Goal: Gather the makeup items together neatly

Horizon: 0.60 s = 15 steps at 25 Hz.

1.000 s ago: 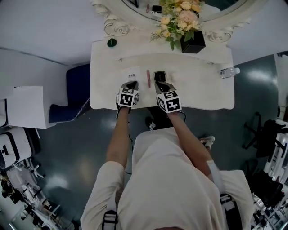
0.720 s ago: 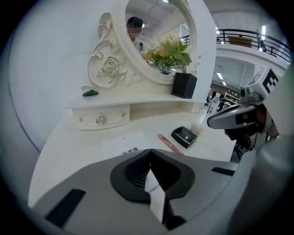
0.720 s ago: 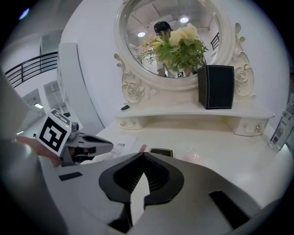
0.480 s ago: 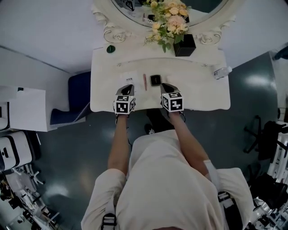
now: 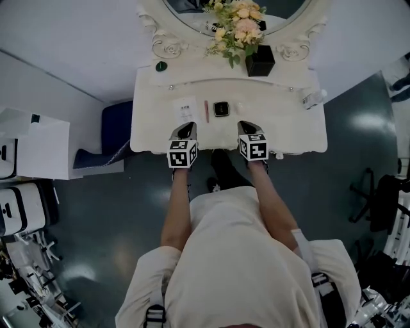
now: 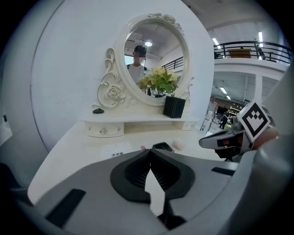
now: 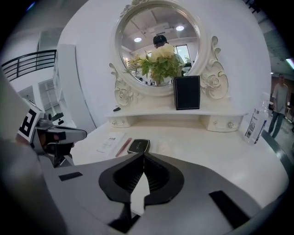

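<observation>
On the white dressing table [image 5: 288,131] three makeup items lie in a row: a white packet [image 5: 186,107], a thin pink stick [image 5: 206,110] and a black compact [image 5: 221,109]. A small pale item [image 5: 239,109] rests just right of the compact. My left gripper [image 5: 189,127] hovers near the table's front edge, below the packet, shut and empty. My right gripper [image 5: 246,125] is level with it, below and right of the compact, also shut with nothing in it. The right gripper view shows the compact [image 7: 138,146], the stick [image 7: 124,147] and the packet [image 7: 109,142] beyond its closed jaws.
A black square vase [image 5: 259,61] of flowers and an oval mirror [image 5: 211,13] stand at the back on a raised shelf. A small dark object [image 5: 161,66] sits at the shelf's left end. A clear bottle [image 5: 314,97] stands at the table's right edge. A blue seat [image 5: 115,131] is left of the table.
Both grippers have drawn back toward the table's front edge. The right gripper left the compact and moved right. The items have not moved.
</observation>
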Each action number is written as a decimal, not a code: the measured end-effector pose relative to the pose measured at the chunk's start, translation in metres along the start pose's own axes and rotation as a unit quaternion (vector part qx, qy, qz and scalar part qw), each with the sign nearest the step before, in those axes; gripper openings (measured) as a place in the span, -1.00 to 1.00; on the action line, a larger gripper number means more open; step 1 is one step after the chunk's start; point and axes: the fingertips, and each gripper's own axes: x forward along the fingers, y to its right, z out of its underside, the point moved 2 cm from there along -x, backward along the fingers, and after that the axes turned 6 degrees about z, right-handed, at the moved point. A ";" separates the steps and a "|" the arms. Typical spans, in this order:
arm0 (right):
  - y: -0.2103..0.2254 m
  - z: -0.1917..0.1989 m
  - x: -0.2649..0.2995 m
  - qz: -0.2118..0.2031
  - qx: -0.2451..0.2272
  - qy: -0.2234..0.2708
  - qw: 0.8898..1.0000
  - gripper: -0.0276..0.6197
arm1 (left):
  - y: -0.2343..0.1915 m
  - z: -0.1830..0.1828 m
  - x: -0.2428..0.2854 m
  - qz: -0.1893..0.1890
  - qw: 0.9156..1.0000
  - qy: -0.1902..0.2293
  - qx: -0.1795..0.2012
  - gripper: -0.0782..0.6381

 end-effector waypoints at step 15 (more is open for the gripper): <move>-0.001 0.016 -0.029 -0.007 0.015 0.014 1.000 -0.79 | 0.028 0.015 -0.029 0.000 1.000 0.018 -0.010 -0.74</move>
